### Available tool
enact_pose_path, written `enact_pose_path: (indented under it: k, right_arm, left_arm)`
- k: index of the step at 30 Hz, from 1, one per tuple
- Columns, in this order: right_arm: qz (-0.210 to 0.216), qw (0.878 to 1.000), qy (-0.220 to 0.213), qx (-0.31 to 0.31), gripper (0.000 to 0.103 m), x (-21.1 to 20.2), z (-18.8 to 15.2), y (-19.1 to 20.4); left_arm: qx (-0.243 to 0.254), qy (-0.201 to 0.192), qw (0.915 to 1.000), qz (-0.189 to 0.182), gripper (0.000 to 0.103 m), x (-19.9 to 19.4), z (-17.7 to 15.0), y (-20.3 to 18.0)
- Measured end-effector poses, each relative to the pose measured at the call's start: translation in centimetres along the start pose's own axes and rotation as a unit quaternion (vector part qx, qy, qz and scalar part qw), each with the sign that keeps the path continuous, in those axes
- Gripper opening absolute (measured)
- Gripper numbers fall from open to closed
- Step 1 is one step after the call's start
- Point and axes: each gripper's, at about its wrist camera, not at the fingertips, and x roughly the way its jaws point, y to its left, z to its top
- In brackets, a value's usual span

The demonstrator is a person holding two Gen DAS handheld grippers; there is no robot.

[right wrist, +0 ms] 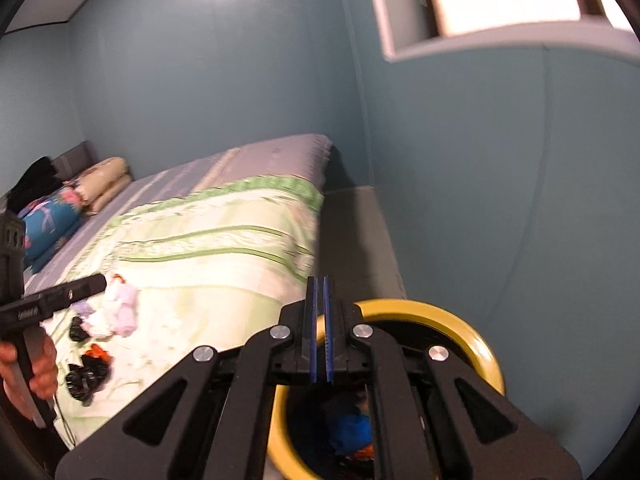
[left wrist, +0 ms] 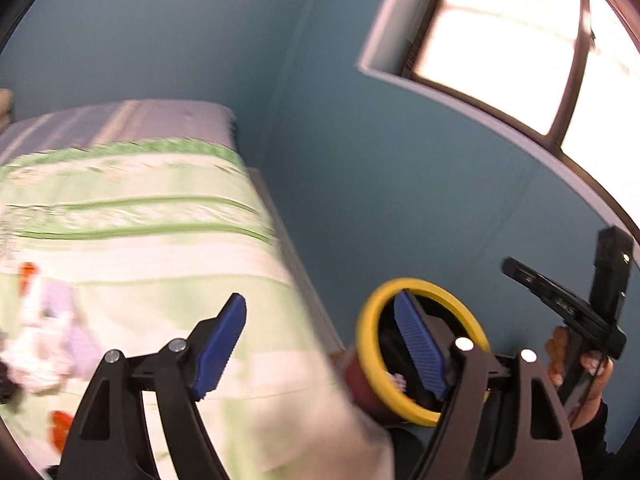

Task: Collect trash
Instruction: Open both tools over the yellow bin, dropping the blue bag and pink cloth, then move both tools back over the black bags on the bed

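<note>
Left wrist view: left tongs [left wrist: 320, 352] are seen with blue pads well apart, nothing between them; no grip is made. One pad [left wrist: 220, 348] is framed over the bed [left wrist: 160, 240], the other over the yellow-rimmed bin [left wrist: 370, 320], which sits beside the bed's edge against the blue wall [left wrist: 400, 180]. Trash [left wrist: 48, 332] is scattered on the green striped bedcover at far left: pale crumpled wrappers and orange scraps, blurred. The right hand [left wrist: 576, 368] is seen at right, holding its black handle. A bright window [left wrist: 500, 40] is at upper right. Right wrist view: right tongs [right wrist: 320, 328] are pressed together, pads touching, nothing visibly clamped; the tips are framed just over the bin [right wrist: 460, 320] rim. Blue and orange items are seen inside the bin. Trash [right wrist: 116, 308] lies on the bed [right wrist: 220, 248]: white and lilac wrappers, black crumpled pieces, an orange bit. The left hand [right wrist: 36, 364] is seen at left on its handle. Pillows [right wrist: 80, 196] are stacked at the bed's head.
</note>
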Motion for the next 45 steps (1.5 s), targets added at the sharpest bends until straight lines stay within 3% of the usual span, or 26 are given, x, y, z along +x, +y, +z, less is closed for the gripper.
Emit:
enact_pose_path:
  k: [2,4,6,11,17,21,28,34,40,45]
  right_arm:
    - [0.02,1.0,-0.007,-0.015,0.003,-0.4,0.5,2.3]
    - [0.035,0.999,-0.011,-0.024,0.012,-0.6,0.9,4.1]
    - [0.061,0.997,-0.021,-0.034,0.051,-0.9,1.3,6.6]
    - [0.115,0.99,-0.03,-0.075,0.052,-1.3,1.7,12.8]
    - [0.179,0.976,-0.025,-0.124,0.069,-1.0,0.5,19.7]
    - [0.218,0.963,-0.01,-0.156,0.077,-0.3,-1.9,24.6]
    - [0.257,0.944,0.038,-0.202,0.08,1.5,-7.2,31.2]
    - [0.262,0.934,0.065,-0.232,0.082,3.0,-11.7,34.5]
    - [0.242,0.93,0.062,-0.27,0.084,4.6,-15.9,37.1]
    - [0.217,0.929,0.06,-0.293,0.084,6.1,-18.2,38.7]
  left_arm:
    - [-0.008,-0.014,0.9996,0.023,0.08,-2.3,0.4,2.0]
    - [-0.016,-0.035,0.9976,0.057,0.081,-5.4,0.9,4.4]
    - [-0.022,-0.052,0.9945,0.088,0.083,-8.4,1.2,6.4]
    - [-0.04,-0.077,0.9832,0.161,0.086,-13.8,1.4,10.6]
    - [-0.062,-0.087,0.9694,0.221,0.093,-18.6,-0.2,15.2]
    - [-0.081,-0.086,0.96,0.254,0.095,-20.4,-1.7,18.4]
    - [-0.121,-0.081,0.9463,0.289,0.095,-21.9,-4.4,24.6]
    - [-0.157,-0.068,0.9362,0.307,0.095,-21.1,-6.4,29.6]
    - [-0.183,-0.065,0.9254,0.326,0.095,-18.9,-7.5,33.0]
    - [-0.203,-0.047,0.9241,0.32,0.095,-16.3,-8.3,35.1]
